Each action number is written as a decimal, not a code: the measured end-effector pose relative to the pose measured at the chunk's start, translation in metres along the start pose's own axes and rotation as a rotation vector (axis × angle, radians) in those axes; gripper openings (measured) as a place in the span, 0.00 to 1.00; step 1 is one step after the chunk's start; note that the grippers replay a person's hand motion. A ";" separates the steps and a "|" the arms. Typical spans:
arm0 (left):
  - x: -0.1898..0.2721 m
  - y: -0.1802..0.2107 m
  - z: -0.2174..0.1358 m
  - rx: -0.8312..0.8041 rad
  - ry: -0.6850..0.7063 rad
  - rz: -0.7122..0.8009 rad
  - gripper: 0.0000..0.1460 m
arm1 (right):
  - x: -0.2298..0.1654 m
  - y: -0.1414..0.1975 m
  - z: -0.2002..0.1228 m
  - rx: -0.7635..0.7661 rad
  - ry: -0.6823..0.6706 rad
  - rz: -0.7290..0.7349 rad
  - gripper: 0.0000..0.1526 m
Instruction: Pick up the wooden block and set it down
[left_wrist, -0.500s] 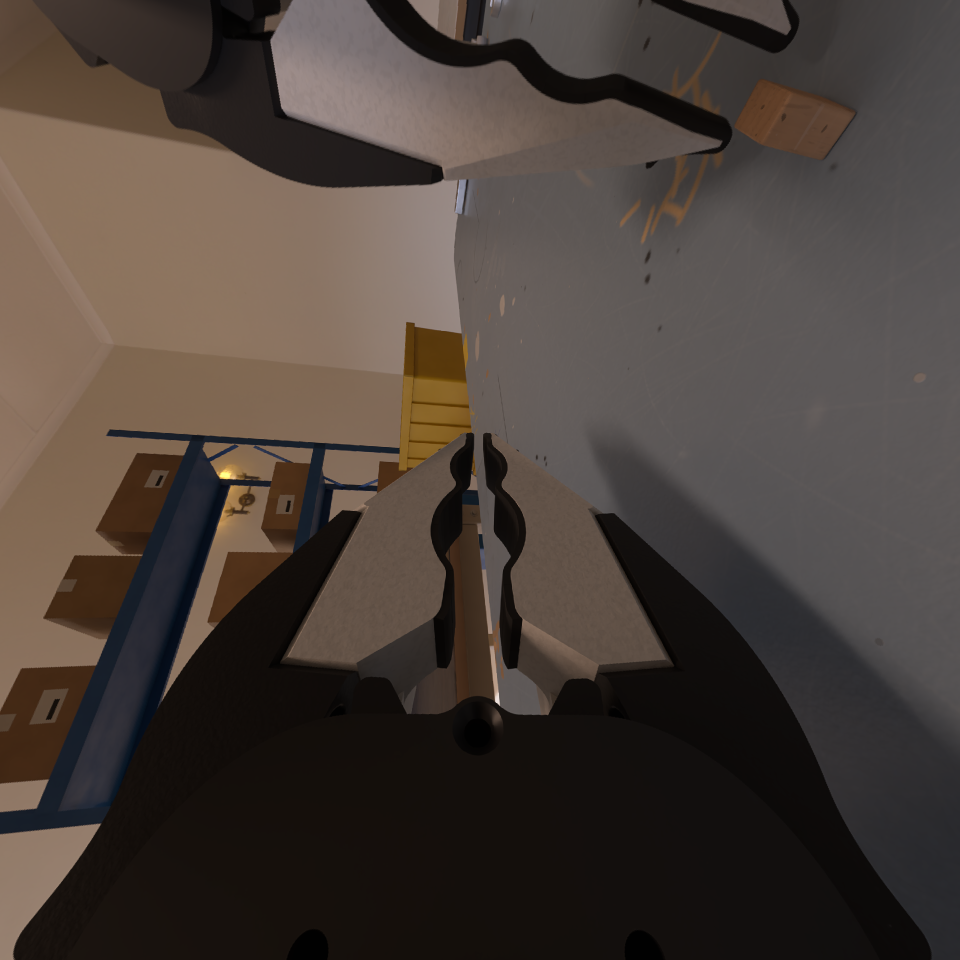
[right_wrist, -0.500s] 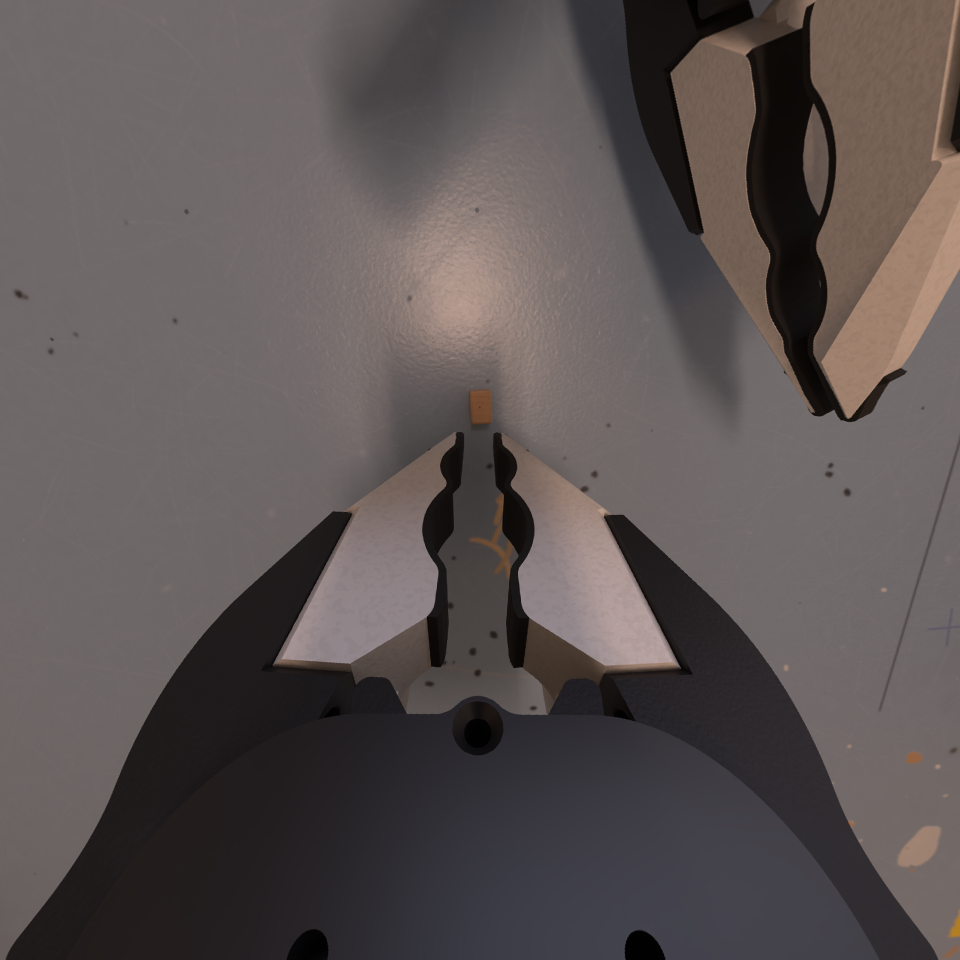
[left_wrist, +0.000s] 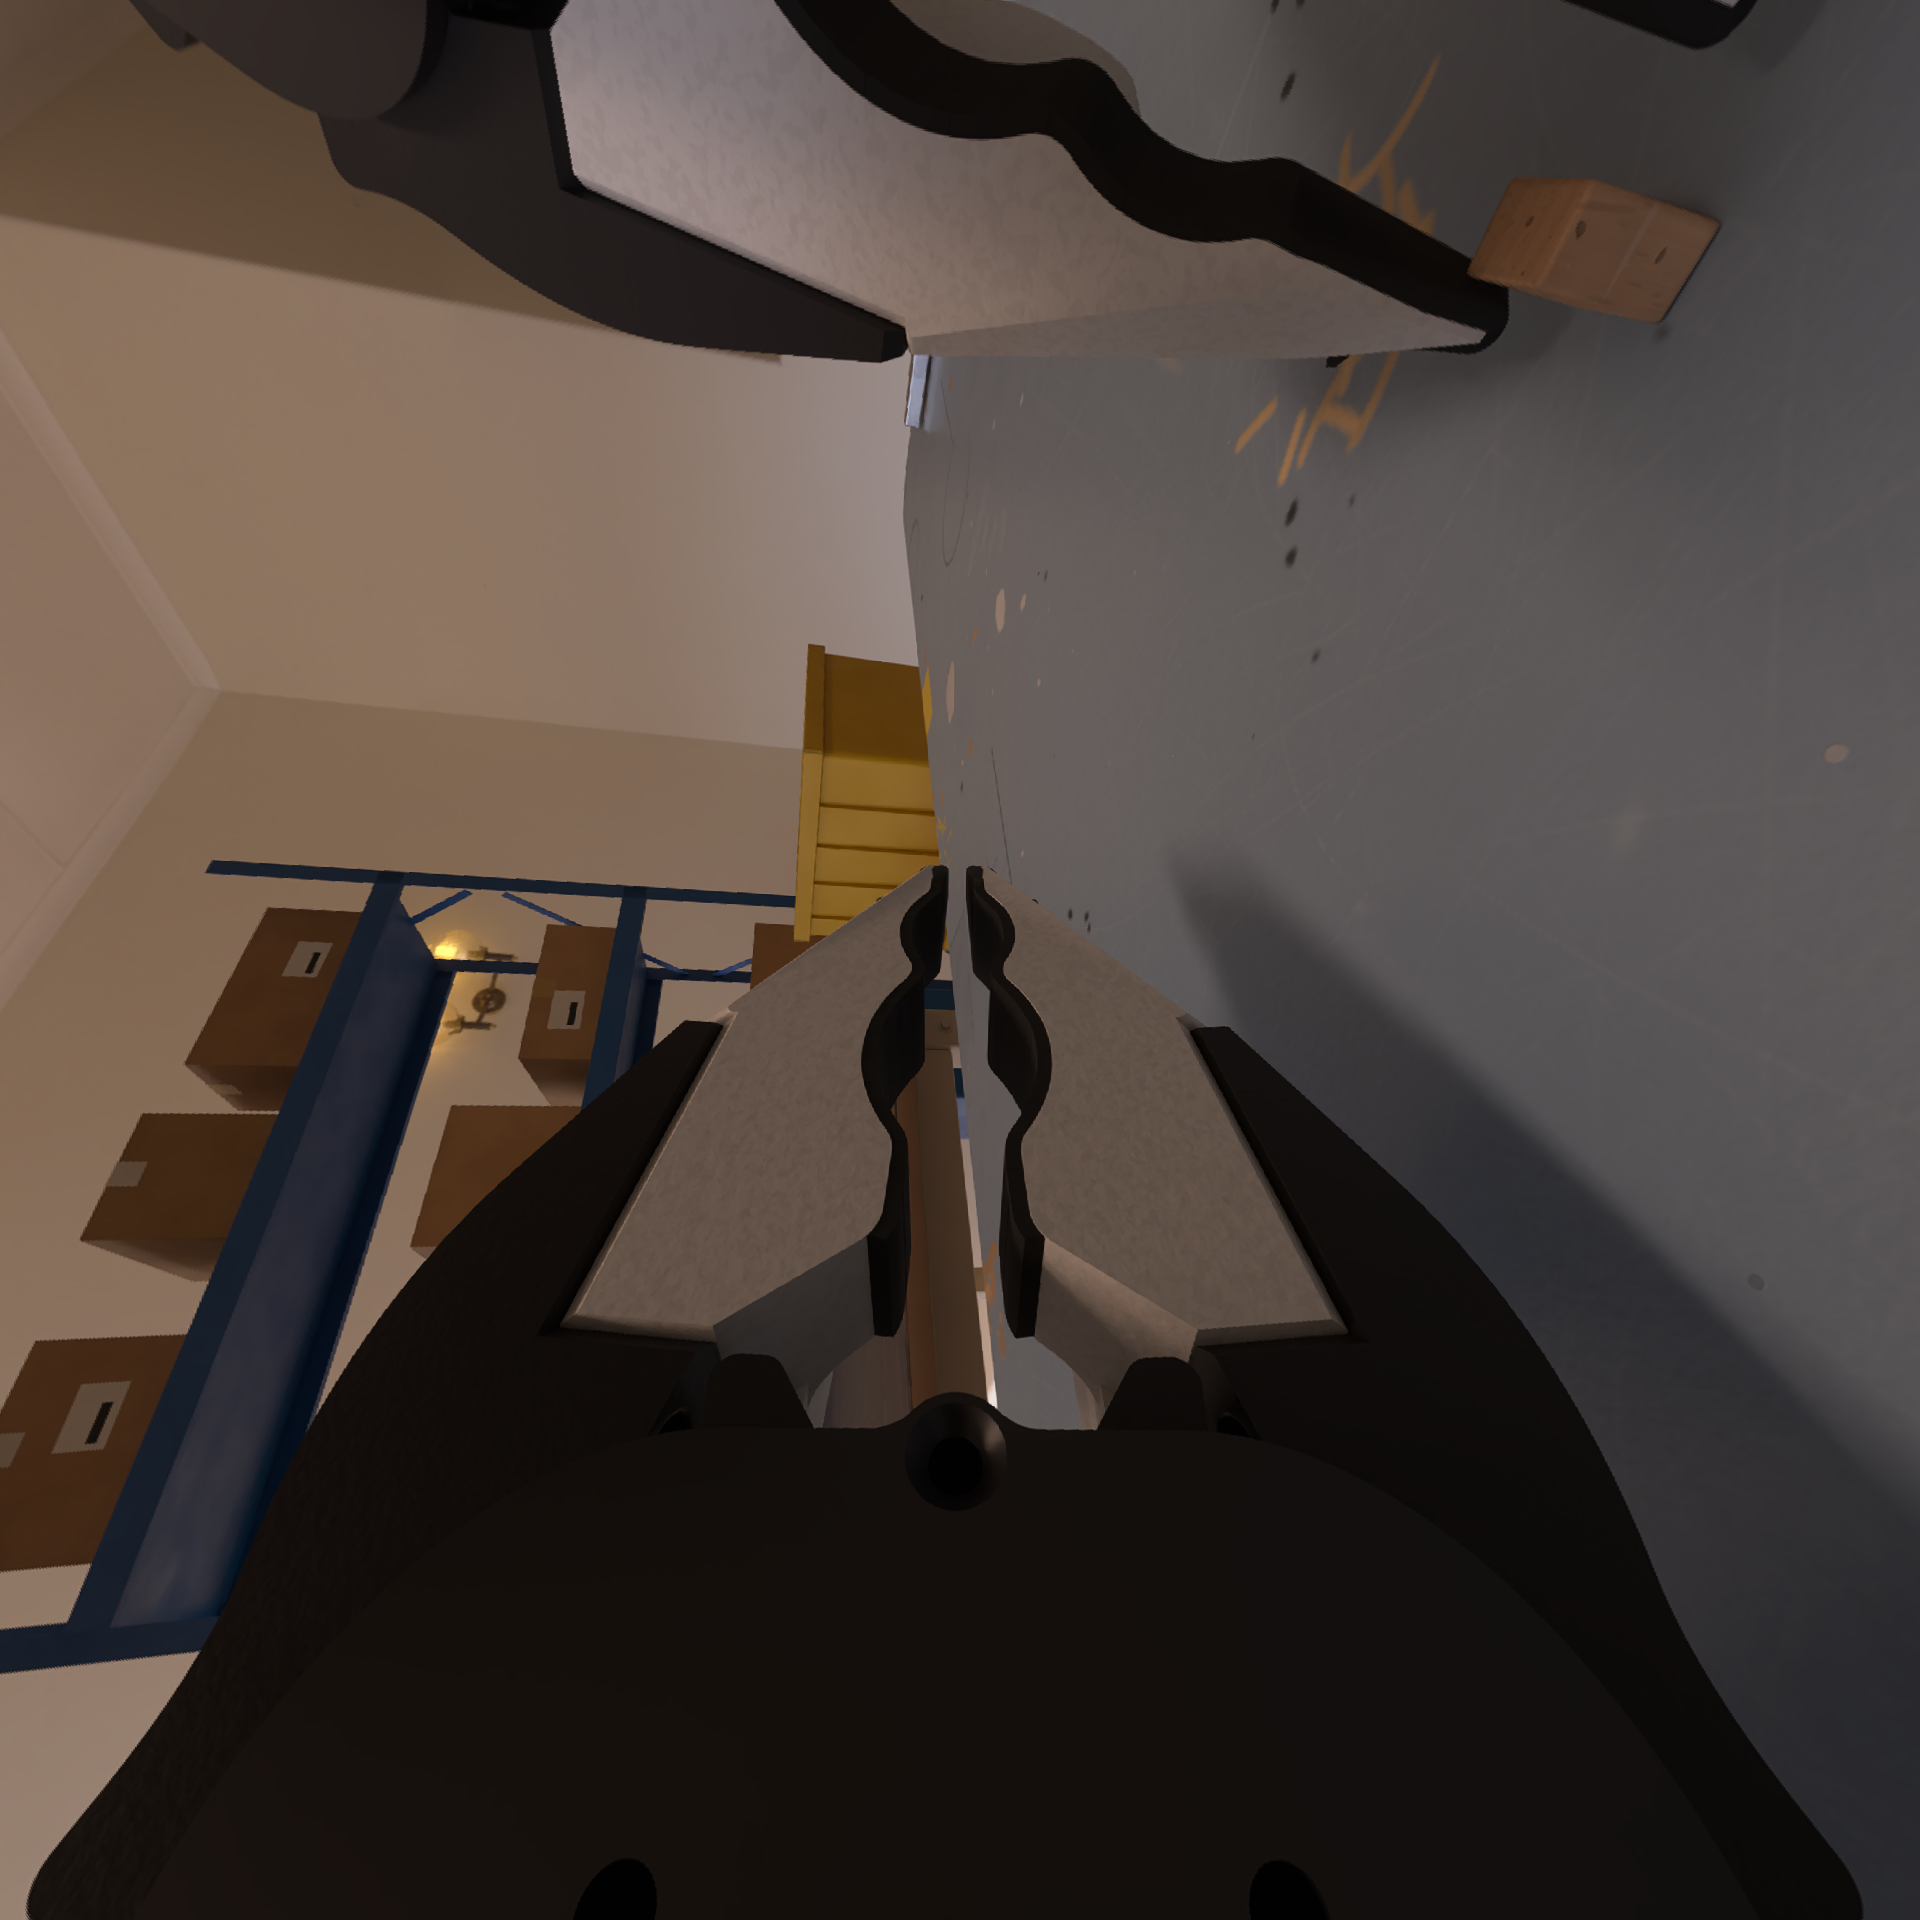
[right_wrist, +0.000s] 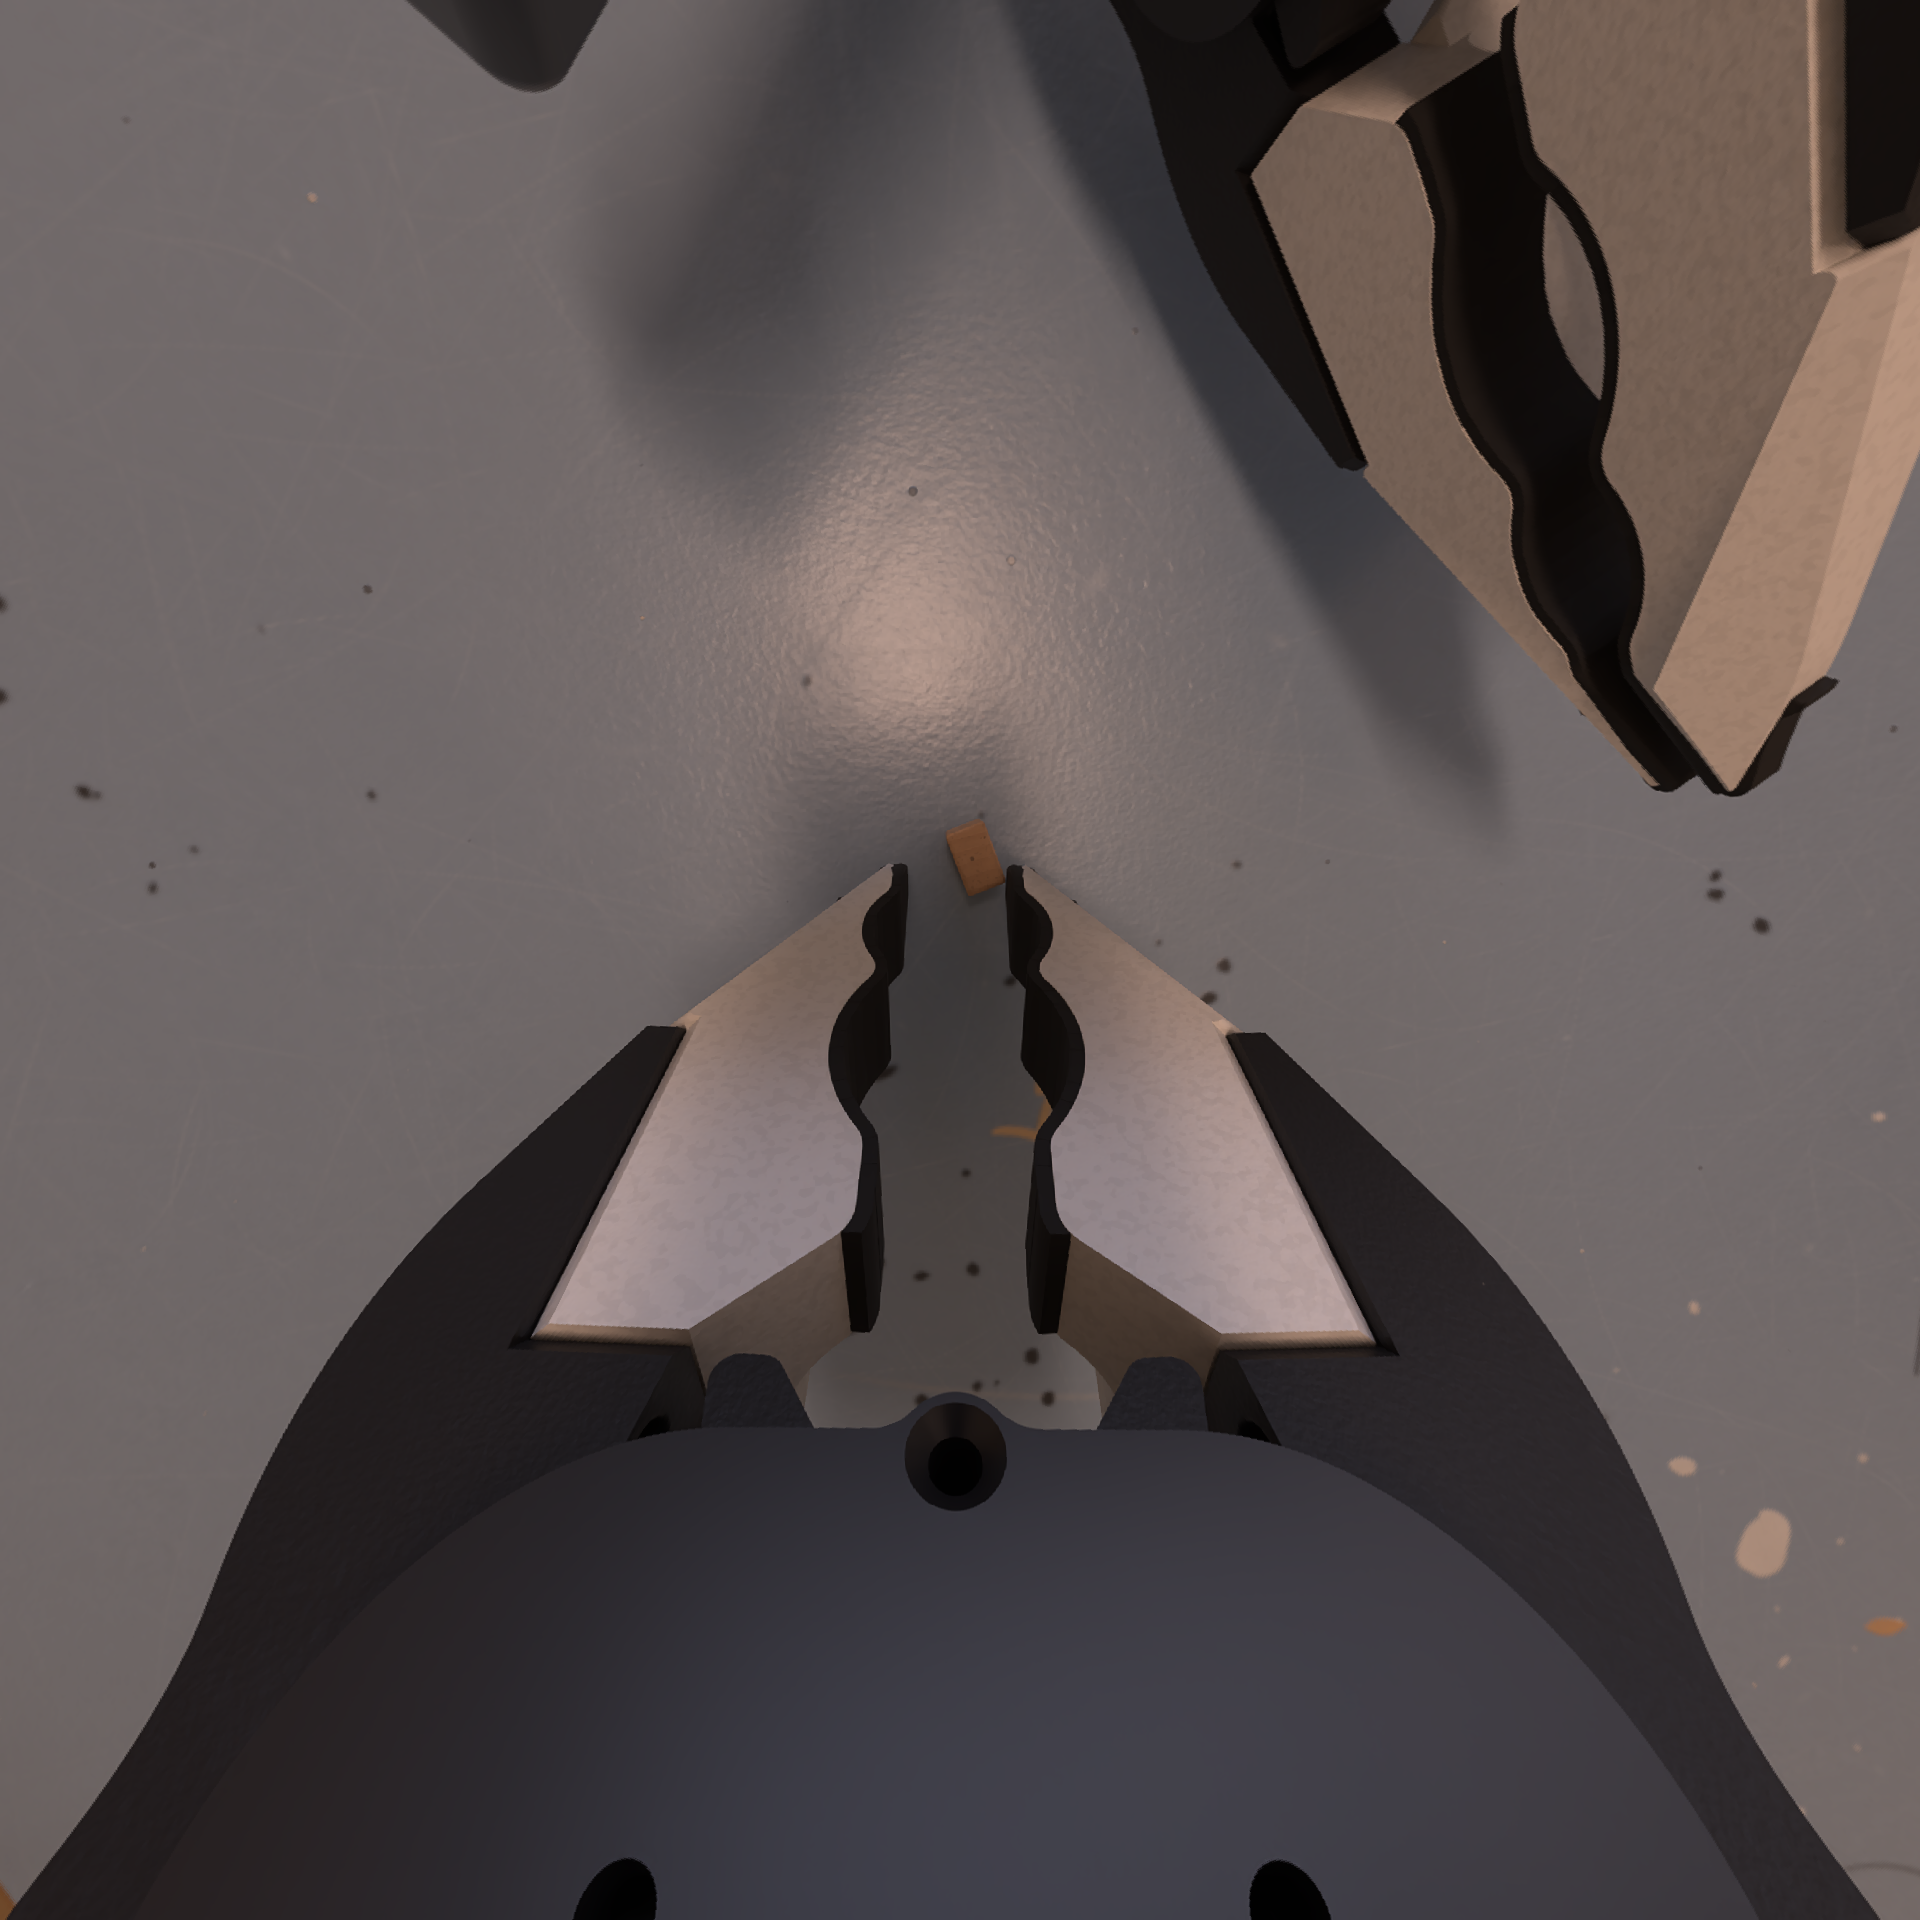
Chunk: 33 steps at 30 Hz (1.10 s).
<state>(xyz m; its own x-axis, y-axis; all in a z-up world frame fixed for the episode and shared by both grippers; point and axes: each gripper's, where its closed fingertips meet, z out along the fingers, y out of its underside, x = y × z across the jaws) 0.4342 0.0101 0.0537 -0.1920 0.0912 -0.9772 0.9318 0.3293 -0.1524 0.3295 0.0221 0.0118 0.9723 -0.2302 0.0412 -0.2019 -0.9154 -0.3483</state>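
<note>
A small wooden block (right_wrist: 971, 860) lies on the grey table (right_wrist: 416, 520), far below and just beyond the tips of my right gripper (right_wrist: 956, 883). The right gripper points straight down at the table, open a little and empty. In the left wrist view the block (left_wrist: 1590, 249) sits at the top right, with one finger (left_wrist: 1143, 270) of the right gripper hanging beside it, its tip next to the block's edge. My left gripper (left_wrist: 956, 883) is shut and empty, held level over the table, apart from the block. It also shows in the right wrist view (right_wrist: 1704, 784).
The table top (left_wrist: 1455, 831) bears orange paint marks (left_wrist: 1340, 416) and dark specks. Beyond its edge stand a yellow crate (left_wrist: 868, 790) and a blue rack (left_wrist: 312, 1195) with several brown cardboard boxes against a beige wall.
The right gripper's jaws have opened wider and it has come lower toward the block, which looks larger. The left gripper has stayed shut and hardly moved.
</note>
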 end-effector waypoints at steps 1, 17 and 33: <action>0.000 0.000 0.000 0.000 0.001 0.000 0.02 | 0.001 0.000 0.000 -0.001 0.015 0.003 0.12; 0.001 0.000 0.000 0.001 0.006 0.000 0.02 | 0.002 -0.006 0.005 0.016 0.045 -0.041 0.05; 0.001 0.000 0.000 0.001 0.005 0.000 0.02 | 0.001 -0.009 0.006 0.016 0.026 -0.144 0.05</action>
<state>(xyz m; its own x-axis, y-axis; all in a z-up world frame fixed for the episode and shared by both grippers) 0.4341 0.0097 0.0527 -0.1937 0.0962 -0.9763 0.9323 0.3280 -0.1527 0.3325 0.0317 0.0094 0.9877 -0.1052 0.1157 -0.0583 -0.9342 -0.3521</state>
